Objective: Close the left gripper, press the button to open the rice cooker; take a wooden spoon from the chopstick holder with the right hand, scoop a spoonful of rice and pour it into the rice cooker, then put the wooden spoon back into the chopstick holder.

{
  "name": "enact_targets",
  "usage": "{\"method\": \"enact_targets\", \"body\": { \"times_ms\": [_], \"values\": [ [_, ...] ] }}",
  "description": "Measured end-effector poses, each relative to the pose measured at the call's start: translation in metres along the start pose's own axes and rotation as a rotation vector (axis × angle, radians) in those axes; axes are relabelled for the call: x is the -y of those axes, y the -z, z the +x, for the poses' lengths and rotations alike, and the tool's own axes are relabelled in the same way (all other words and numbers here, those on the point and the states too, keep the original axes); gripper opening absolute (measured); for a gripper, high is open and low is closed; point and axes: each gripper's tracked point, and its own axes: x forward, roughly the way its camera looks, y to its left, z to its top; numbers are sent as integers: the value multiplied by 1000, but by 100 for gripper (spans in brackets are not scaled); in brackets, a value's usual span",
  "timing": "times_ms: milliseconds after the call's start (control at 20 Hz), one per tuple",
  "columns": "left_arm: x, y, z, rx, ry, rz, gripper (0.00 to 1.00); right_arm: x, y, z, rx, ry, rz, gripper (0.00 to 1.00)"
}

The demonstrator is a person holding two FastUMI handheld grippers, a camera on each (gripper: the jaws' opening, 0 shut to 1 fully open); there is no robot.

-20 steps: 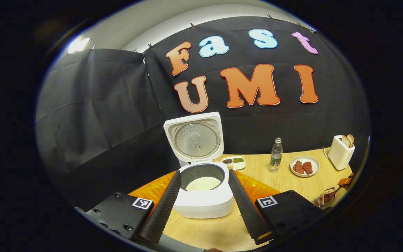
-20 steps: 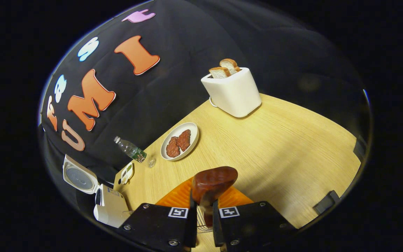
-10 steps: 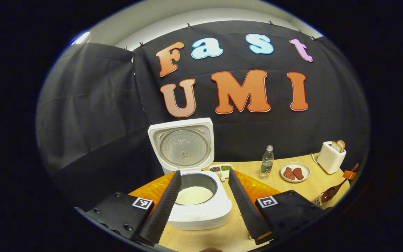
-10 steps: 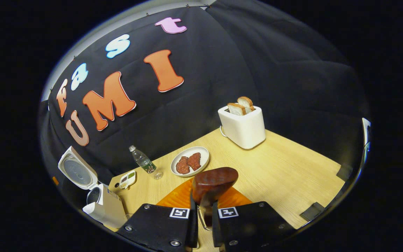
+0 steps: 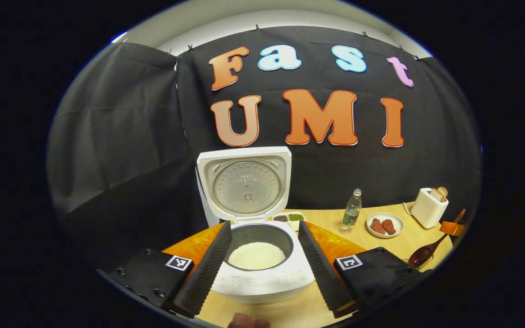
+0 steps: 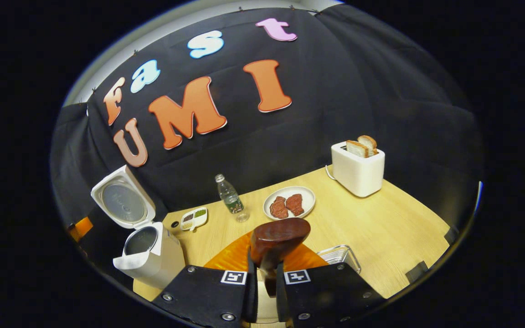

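Presently we list: rice cooker (image 5: 262, 273), lid raised upright, white rice (image 5: 256, 255) in its pot, standing on the table (image 6: 381, 228) between our left gripper's (image 5: 262, 266) spread fingers. Our right gripper (image 6: 265, 273) clamps the wooden spoon (image 6: 278, 237) by its handle, bowl up. Wire chopstick holder (image 6: 340, 254) just beside it. Bottle (image 6: 229, 197), plate (image 6: 306, 195), toaster (image 6: 357, 171) behind.

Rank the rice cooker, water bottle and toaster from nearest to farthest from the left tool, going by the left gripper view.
1. Rice cooker: between the tool's fingers, lid up.
2. Water bottle: farther back, to the right.
3. Toaster: far right, by the wall.
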Motion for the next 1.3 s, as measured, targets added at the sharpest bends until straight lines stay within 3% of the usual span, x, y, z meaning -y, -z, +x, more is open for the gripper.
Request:
{"method": "enact_targets", "body": {
  "times_ms": [350, 750, 1050, 1150, 1300],
  "values": [
    [-39, 14, 1, -27, -23, 16, 100, -10, 75, 26, -106, 50, -205, 16],
    [-73, 13, 4, -19, -61, 78, 96, -18, 87, 42, 55, 156, -531, 16],
    [-78, 17, 6, -25, -65, 81, 100, -45, 117, 36, 42, 121, -575, 16],
    [-79, 20, 5, -32, -70, 78, 96, -50, 121, 34, 36, 118, -548, 16],
    [-82, 20, 7, -33, -69, 76, 100, -59, 120, 32, 35, 82, -456, 16]
  ]
}}
